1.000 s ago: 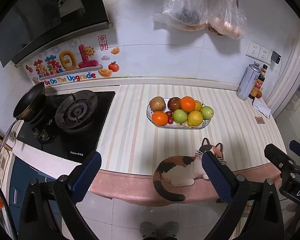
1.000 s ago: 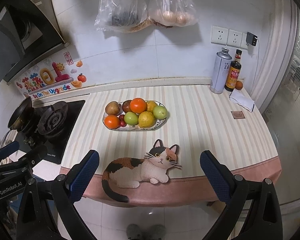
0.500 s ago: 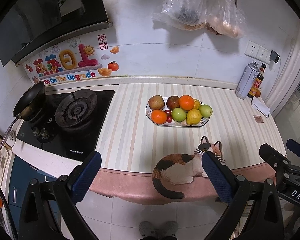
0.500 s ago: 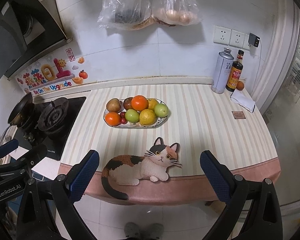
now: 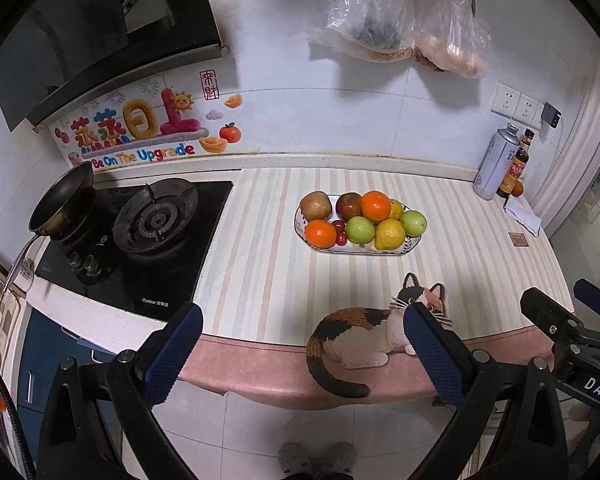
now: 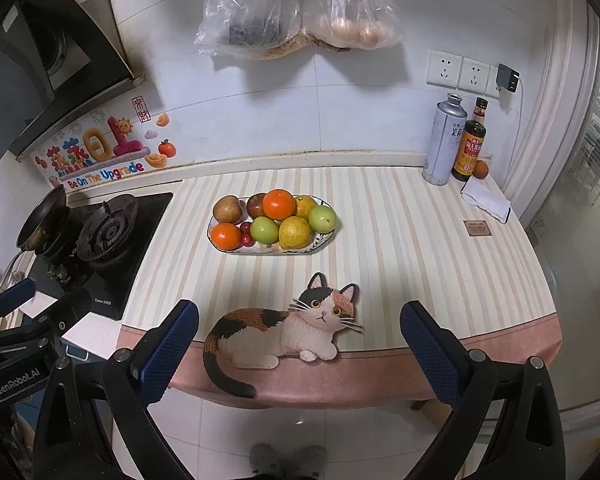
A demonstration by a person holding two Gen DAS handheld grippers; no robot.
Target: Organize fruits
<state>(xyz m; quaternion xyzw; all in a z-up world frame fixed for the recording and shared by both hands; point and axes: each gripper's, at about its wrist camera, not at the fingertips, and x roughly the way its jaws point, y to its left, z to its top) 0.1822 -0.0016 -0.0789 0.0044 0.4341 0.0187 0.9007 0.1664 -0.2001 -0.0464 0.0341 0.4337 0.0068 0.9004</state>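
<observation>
Two claws are hanging wide apart, gripping nothing: the left claw [image 5: 300, 344] and right claw [image 6: 300, 340], both short of the bench [image 6: 400, 248] edge. The cat mat [image 5: 364, 332] is partly hiding behind a left finger. "Be On The Upgrade" is showing on the wall sticker [image 6: 100, 152]. The fruit plate [image 6: 272, 222] is sitting mid-bench, well beyond both claws

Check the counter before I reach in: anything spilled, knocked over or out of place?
Nothing spilled or toppled. All fruit sits piled in the plate; the cat mat overhangs the counter's front edge, tail hanging off. Both claws are open and empty.
</observation>
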